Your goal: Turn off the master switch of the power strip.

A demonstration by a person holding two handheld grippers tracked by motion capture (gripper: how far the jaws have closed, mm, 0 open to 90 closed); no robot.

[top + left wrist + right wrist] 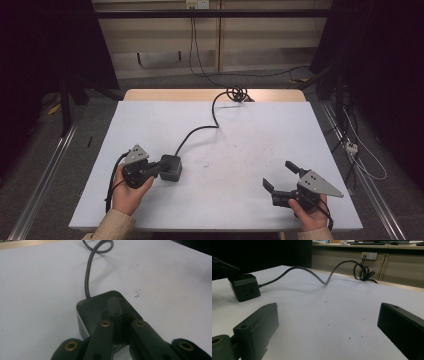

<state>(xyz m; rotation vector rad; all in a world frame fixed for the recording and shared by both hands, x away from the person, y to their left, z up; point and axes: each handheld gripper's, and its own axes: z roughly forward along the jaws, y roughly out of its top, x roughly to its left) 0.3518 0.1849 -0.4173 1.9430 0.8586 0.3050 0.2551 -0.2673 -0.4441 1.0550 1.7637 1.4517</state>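
Left gripper (117, 315) shut, pressing on top of socket cube (170, 167) at table's (250, 150) near left; right gripper (281, 176) wide, idle; probably steadying cube; next likely needs right reaching for cord (200, 131).

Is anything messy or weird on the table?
Nothing is broken or spilled. The black cable snakes loosely across the white table from the socket cube, and a few small dark specks dot the surface.

Black socket cube (171, 167), upright, cable attached
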